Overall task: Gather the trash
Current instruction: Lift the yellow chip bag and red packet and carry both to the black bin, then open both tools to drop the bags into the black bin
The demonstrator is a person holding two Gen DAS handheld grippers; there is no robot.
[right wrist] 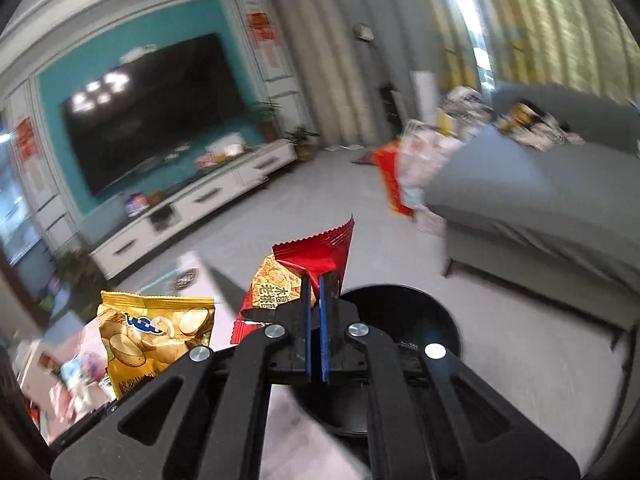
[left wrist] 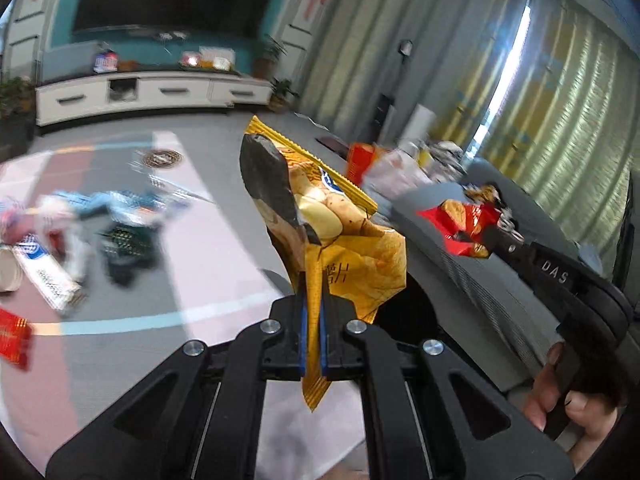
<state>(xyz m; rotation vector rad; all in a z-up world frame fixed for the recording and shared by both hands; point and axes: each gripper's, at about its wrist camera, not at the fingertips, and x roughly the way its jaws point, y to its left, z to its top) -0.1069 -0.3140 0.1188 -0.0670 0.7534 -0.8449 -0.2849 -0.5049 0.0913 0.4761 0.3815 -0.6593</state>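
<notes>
My left gripper point(left wrist: 314, 284) is shut on the lower part of a crumpled yellow potato-chip bag point(left wrist: 348, 248), which stands up above the fingers. To its right, my right gripper point(left wrist: 494, 236), held by a hand point(left wrist: 568, 404), is shut on a red snack bag point(left wrist: 464, 220). In the right wrist view the right gripper point(right wrist: 320, 280) pinches that red snack bag point(right wrist: 320, 248) by a fold, and the yellow chip bag point(right wrist: 156, 332) hangs at lower left. A black round bin point(right wrist: 404, 316) lies just below and beyond the right fingers; its dark edge point(left wrist: 404, 308) shows behind the yellow bag.
Blurred wrappers point(left wrist: 60, 236), a paper cup point(left wrist: 8, 268) and a red packet point(left wrist: 12, 340) lie on the pale table at left. A grey sofa point(right wrist: 540, 200) with clutter stands at right, red and white bags point(right wrist: 394, 184) beside it. A white TV cabinet point(left wrist: 160, 92) lines the far wall.
</notes>
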